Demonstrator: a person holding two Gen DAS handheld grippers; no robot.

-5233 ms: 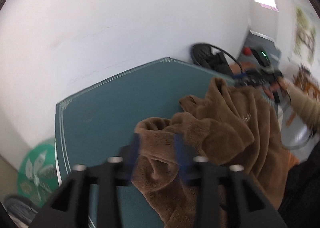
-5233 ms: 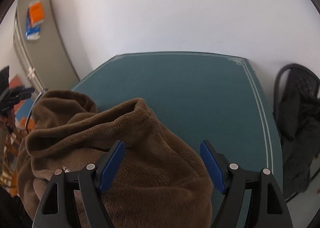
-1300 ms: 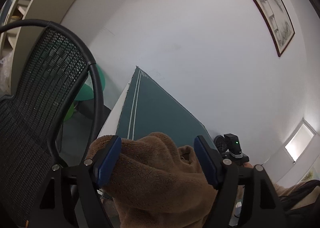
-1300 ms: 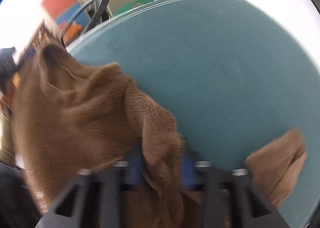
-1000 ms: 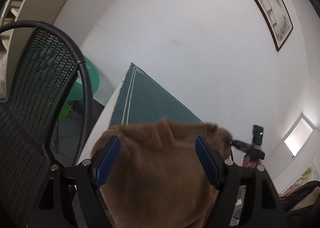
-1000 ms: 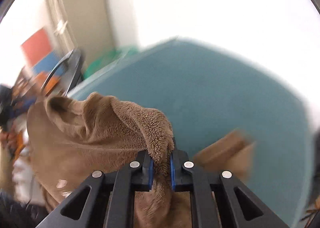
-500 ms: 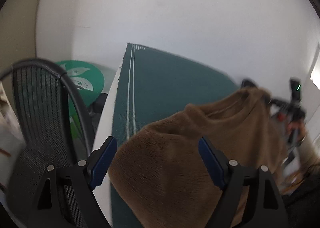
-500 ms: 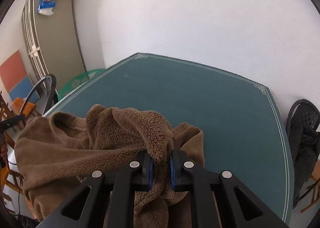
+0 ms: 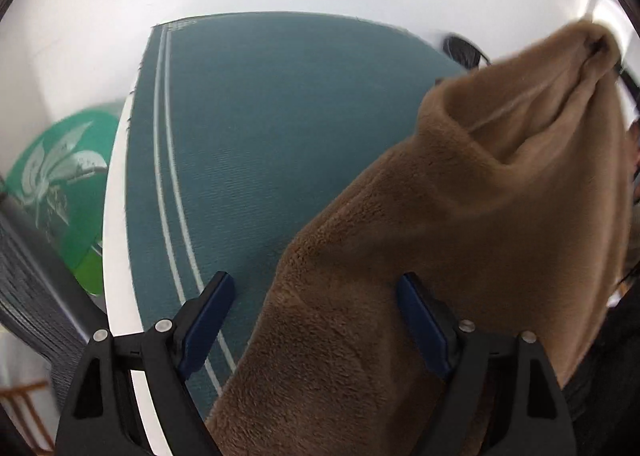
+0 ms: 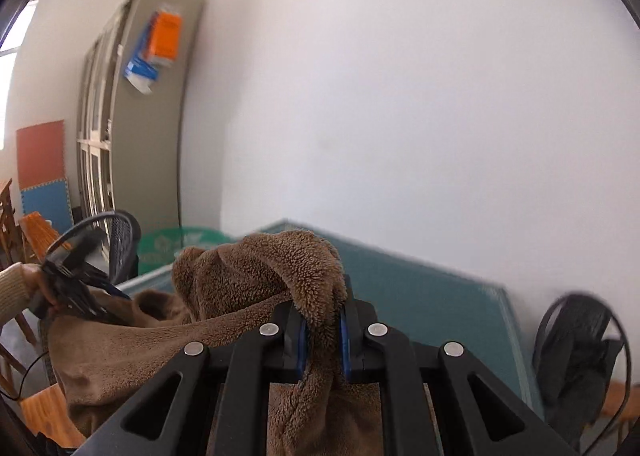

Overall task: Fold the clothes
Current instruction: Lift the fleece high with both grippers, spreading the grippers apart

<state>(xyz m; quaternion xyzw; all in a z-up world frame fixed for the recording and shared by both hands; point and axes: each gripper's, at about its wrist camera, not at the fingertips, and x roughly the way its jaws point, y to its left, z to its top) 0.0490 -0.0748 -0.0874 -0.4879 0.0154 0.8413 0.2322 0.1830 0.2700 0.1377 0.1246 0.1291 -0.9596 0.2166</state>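
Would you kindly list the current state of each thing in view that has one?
Left claw: open, fleece between its fingers, not clamped.
Right claw: shut on the brown fleece garment.
Brown fleece garment: unfolded, bunched, lifted at one end.
Green table: its far part bare.

Each black gripper [image 9: 312,316] has 2 blue-padded fingers [image 9: 206,316] and silver screws.

No text, brand or number can be read in either view. An orange-and-blue paper [image 10: 158,44] on the grey cabinet [image 10: 148,128] is too blurred to make out, and the green disc [image 9: 60,180] beside the table [image 9: 256,128] carries a white leaf-like emblem, possibly a logo, without legible lettering.
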